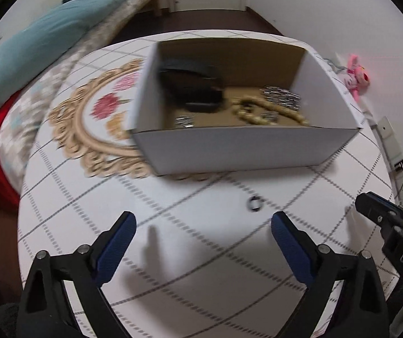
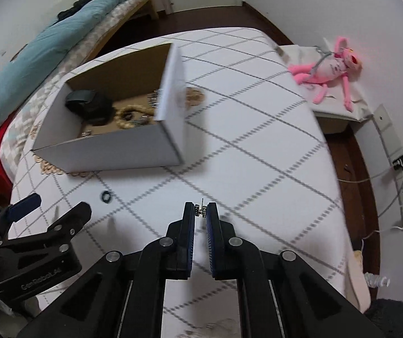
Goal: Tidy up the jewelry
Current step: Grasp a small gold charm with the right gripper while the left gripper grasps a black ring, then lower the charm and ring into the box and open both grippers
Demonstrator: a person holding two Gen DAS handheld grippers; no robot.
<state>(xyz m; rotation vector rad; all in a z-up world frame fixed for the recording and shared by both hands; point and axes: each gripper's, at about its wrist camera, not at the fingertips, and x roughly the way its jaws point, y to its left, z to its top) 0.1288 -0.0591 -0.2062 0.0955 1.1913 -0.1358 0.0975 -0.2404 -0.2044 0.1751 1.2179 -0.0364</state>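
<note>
I'm pinching a small earring [image 2: 200, 211] in my right gripper [image 2: 201, 214]; my left gripper [image 1: 203, 224] is hanging spread near the ring [image 1: 255, 203], by the box [image 1: 243, 152].

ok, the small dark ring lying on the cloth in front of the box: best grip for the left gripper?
Come straight down on the dark ring and pinch across its outer rim. It lies flat and alone on the tablecloth, just ahead of the open left gripper, so a side approach offers no edge.
</note>
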